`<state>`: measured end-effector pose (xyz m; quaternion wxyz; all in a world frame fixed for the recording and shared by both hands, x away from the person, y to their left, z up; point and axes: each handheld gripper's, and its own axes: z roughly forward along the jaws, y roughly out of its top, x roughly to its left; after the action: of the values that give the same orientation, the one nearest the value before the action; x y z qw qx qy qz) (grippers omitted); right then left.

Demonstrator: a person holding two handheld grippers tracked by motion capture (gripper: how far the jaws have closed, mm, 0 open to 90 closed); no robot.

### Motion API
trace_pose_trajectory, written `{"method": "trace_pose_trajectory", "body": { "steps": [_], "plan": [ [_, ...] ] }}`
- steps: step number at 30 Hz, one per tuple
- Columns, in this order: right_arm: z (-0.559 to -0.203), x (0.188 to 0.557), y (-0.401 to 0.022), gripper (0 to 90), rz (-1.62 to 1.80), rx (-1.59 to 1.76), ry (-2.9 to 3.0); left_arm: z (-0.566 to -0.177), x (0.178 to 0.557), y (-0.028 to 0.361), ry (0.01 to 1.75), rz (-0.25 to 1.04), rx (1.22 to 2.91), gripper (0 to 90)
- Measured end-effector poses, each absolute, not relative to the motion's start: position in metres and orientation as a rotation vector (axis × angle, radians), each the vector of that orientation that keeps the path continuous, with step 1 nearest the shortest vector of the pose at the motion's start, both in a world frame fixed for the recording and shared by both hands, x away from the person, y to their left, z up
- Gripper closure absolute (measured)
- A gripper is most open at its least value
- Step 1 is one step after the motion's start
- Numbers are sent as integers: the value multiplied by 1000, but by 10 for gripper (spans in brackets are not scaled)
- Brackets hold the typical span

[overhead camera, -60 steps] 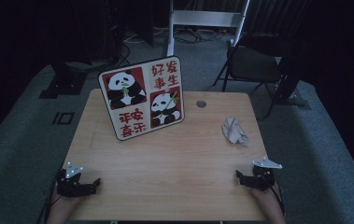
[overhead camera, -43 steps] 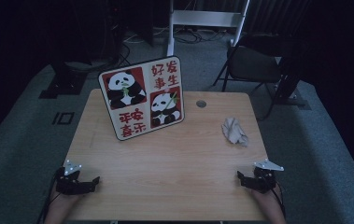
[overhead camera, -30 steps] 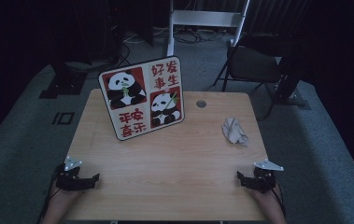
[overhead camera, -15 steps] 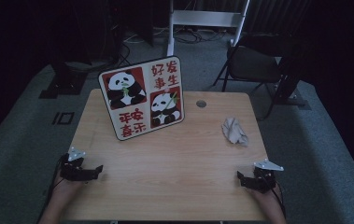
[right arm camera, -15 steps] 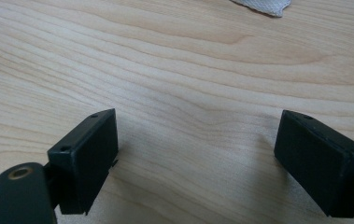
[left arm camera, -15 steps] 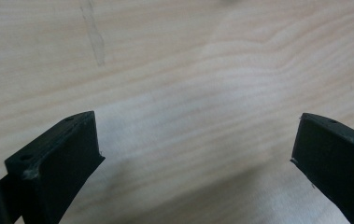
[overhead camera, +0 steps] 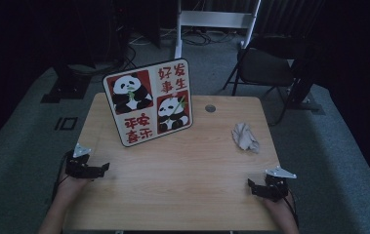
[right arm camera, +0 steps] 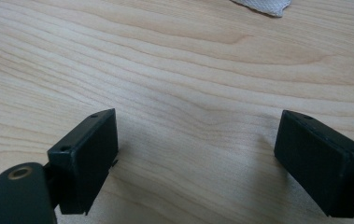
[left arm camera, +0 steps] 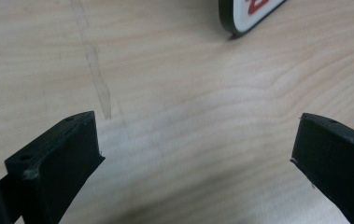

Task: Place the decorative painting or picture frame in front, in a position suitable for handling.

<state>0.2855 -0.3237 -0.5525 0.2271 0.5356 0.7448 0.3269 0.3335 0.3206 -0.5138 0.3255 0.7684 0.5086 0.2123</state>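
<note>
2 tongs spread wide, empty | left tongs [overhead camera: 105, 168] near panda sign [overhead camera: 148, 102] | right tongs [overhead camera: 251, 186] short of cloth [overhead camera: 245, 136] | risk: bumping propped sign topples it

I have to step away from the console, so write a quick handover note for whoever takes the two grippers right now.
Left gripper: open, empty, low over the table's near left part, pointing toward the panda board.
Right gripper: open, empty, near the table's near right corner.
Things: the panda board stands tilted at the far left-centre of the table; its bottom corner shows in the left gripper view. The crumpled white cloth lies on the right side, ahead of the right gripper, apart from it.
Done: nothing gripped or touched.
Left: probably close in on the board and the cloth and grip them.
</note>
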Motion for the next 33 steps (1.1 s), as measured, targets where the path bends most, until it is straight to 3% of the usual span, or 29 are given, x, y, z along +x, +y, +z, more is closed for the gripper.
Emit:
{"method": "trace_pose_trajectory", "body": {
  "steps": [33],
  "plan": [
    [-553, 285, -324, 130, 900, 1476, 2052, -452, 399, 296, 1182, 608, 1928, 31]
  ]
}}
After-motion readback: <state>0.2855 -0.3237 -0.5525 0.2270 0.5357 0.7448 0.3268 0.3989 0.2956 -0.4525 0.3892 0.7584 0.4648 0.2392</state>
